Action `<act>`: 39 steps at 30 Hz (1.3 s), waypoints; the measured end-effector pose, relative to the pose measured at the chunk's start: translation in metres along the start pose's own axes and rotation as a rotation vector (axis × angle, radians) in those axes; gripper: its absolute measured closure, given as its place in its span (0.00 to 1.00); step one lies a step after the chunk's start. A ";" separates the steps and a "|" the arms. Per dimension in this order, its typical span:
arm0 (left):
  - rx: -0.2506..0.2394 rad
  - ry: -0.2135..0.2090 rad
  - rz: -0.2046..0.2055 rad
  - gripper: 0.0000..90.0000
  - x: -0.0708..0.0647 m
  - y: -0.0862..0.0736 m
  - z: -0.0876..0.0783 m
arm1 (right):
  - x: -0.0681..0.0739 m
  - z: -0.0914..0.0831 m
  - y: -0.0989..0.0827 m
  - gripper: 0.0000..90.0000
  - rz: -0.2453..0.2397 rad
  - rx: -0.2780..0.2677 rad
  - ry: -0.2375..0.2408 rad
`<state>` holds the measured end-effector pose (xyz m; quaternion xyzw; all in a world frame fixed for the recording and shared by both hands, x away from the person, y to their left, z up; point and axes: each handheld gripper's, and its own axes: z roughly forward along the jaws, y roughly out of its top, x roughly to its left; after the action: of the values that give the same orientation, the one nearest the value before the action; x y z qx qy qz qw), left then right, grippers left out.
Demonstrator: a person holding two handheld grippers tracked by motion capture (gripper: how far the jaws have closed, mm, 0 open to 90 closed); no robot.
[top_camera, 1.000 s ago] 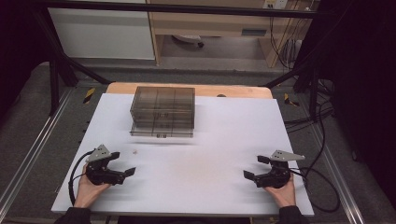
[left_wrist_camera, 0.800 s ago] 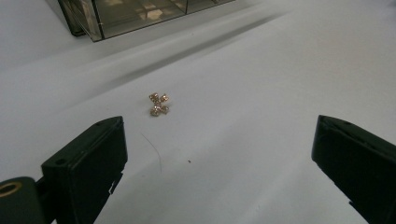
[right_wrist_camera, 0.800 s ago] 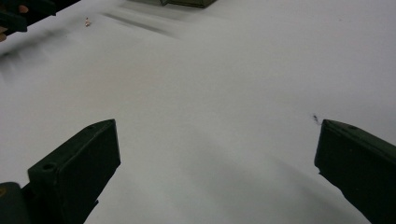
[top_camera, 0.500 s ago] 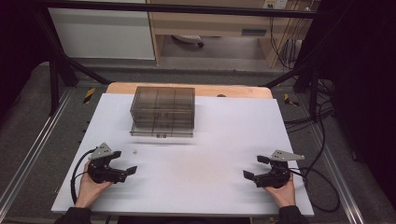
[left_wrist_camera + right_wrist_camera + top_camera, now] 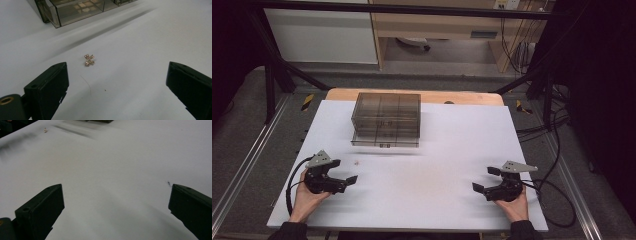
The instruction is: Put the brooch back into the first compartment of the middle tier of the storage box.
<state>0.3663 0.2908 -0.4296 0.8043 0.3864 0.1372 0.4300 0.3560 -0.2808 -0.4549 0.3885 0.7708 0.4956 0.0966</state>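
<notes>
Between the left gripper (image 5: 115,82) jaws, spread wide and holding nothing, white mat (image 5: 140,50) shows, and just ahead of them, nearer the left jaw, lies a trinket (image 5: 89,60). It is tiny, gold-coloured, made of several small square faceted pieces clustered in a rough cross, lying flat on the mat and touching nothing else. From the high view the trinket (image 5: 356,162) is a pale speck just beyond the left gripper (image 5: 343,171), which rests at the mat's near-left corner in the left hand (image 5: 307,197), jaws apart, pointing right toward the mat's middle. Farther out sits the box (image 5: 386,119), smoky translucent plastic, rectangular, divided into compartments, at the mat's far middle-left; its lower tray sticks out a bit toward the person. In the left gripper view the box (image 5: 75,10) corner shows at top, with pale squares faintly visible through its wall; contents can't be told. Right gripper (image 5: 486,179) sits at the near-right corner in the right hand (image 5: 514,205), jaws also wide apart and empty, pointing left. Right gripper view: right gripper (image 5: 116,205) jaws over bare mat (image 5: 112,170), trinket (image 5: 45,130) far off at top left, blurred. Mat lies on a wooden table (image 5: 462,97) whose edge shows along the far side.
</notes>
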 end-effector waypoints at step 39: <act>0.093 0.124 -0.088 0.47 0.020 0.024 0.036 | 0.000 0.001 0.000 0.01 0.001 0.006 -0.003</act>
<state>0.4117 0.2759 -0.4340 0.7955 0.4534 0.1497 0.3731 0.3558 -0.2801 -0.4553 0.3898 0.7719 0.4929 0.0962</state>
